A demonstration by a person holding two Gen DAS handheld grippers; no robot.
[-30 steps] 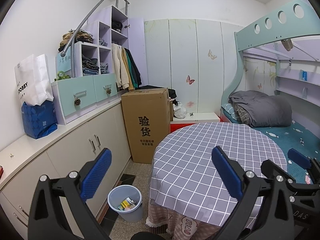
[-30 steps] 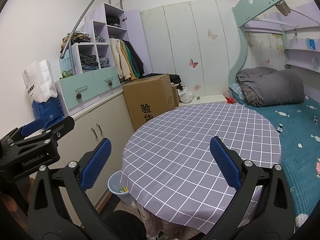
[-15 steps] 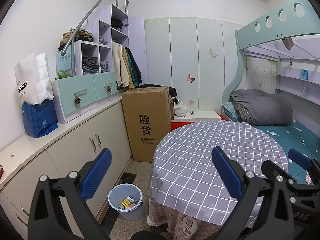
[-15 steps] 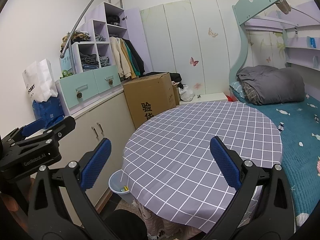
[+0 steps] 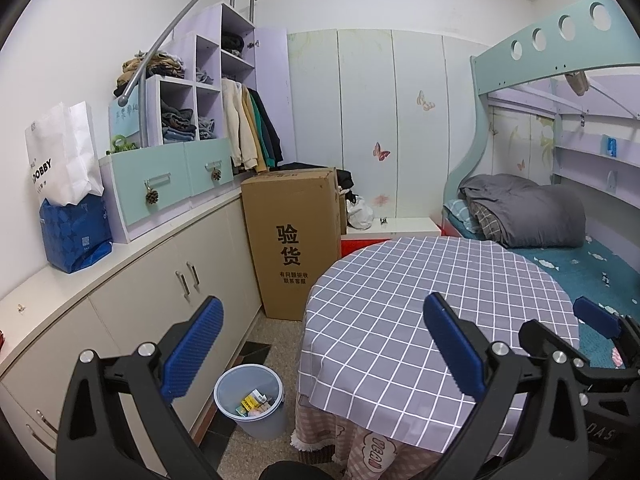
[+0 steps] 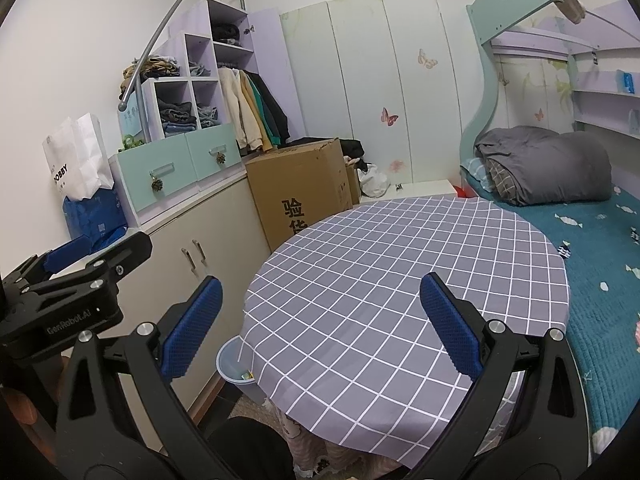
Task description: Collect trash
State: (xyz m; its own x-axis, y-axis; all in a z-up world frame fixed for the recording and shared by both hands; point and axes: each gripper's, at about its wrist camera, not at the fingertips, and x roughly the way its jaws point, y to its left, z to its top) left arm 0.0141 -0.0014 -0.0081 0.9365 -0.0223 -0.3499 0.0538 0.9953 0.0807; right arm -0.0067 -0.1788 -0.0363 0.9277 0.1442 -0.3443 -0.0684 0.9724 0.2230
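Tongs, left (image 5: 320,344) and right (image 6: 320,320), are hovering spread and empty above the bare checked surface (image 5: 400,300), its trash seemingly sitting in the bin (image 5: 250,404).

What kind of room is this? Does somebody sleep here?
Most likely a child's bedroom. There is a bunk bed with a grey quilt on the lower bunk, clothes hanging in an open wardrobe, and butterfly stickers on the wall.

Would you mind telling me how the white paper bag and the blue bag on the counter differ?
The white paper bag is taller and carries dark lettering; the blue bag is squatter, with a star pattern. The white one stands behind and above the blue one. Both stand upright on the counter, against the wall.
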